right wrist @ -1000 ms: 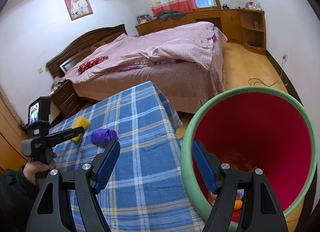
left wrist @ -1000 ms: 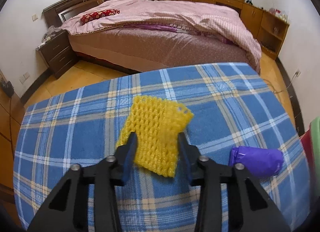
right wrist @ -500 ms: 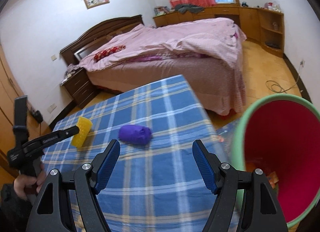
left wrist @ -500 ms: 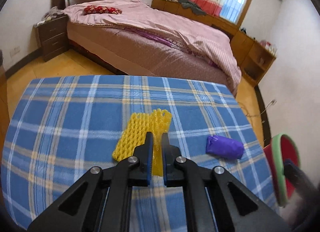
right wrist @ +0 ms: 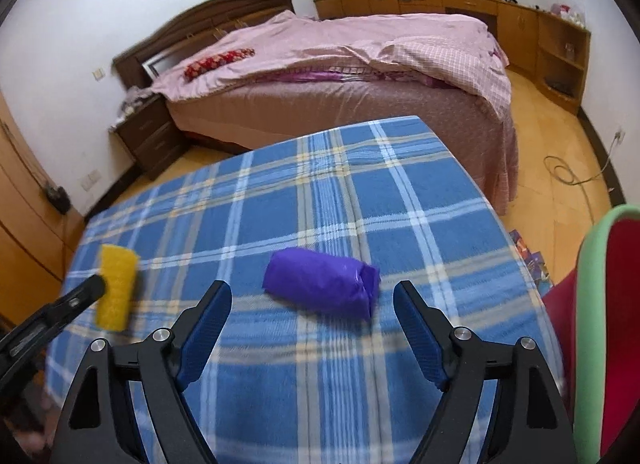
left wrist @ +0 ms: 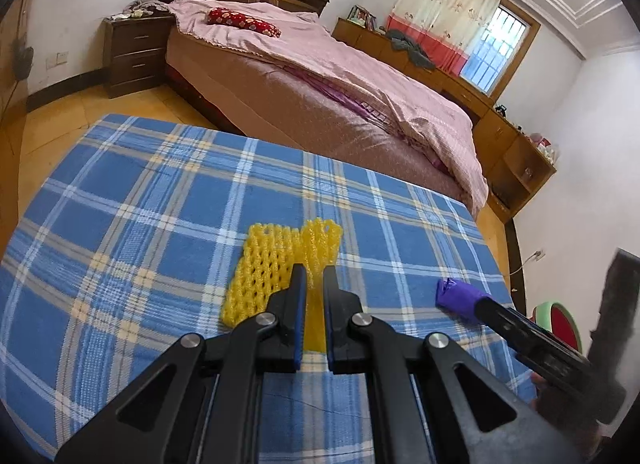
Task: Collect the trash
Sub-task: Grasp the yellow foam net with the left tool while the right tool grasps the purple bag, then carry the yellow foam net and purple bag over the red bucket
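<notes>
Yellow foam netting, pinched, crumpled

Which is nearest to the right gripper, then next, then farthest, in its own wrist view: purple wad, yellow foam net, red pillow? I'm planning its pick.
1. Purple wad, just ahead of the opening right gripper, untouched.
2. Yellow foam net, far left.
3. Red pillow, on the bed.
</notes>
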